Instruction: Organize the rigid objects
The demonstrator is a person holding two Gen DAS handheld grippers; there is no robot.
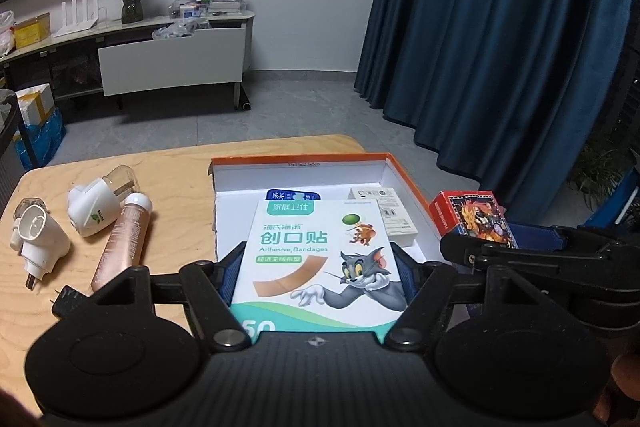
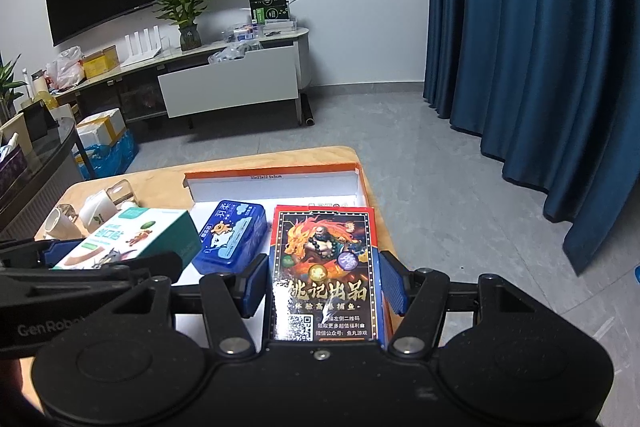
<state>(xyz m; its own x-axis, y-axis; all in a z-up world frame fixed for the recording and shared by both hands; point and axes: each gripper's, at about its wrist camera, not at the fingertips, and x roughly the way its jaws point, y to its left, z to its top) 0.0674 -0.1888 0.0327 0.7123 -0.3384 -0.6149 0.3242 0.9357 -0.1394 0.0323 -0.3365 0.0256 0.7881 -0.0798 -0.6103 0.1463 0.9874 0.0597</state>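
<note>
My left gripper [image 1: 320, 273] is shut on a white and teal bandage box [image 1: 316, 259] with a cat and mouse picture, held above the open orange-rimmed box [image 1: 300, 159]. My right gripper [image 2: 324, 283] is shut on a red card box [image 2: 324, 275] with a dragon picture, held over the right side of the same box [image 2: 272, 171]. Inside it lie a blue tin [image 2: 232, 241] and a small white carton [image 1: 394, 215]. The bandage box also shows in the right wrist view [image 2: 132, 239], and the card box in the left wrist view [image 1: 474, 217].
On the wooden table [image 1: 176, 163] left of the box lie two white plug-in devices [image 1: 94, 207] [image 1: 38, 241] and a rose-gold tube [image 1: 122, 243]. A black plug [image 1: 66, 301] lies near my left gripper. Blue curtains [image 1: 500, 27] hang at the right.
</note>
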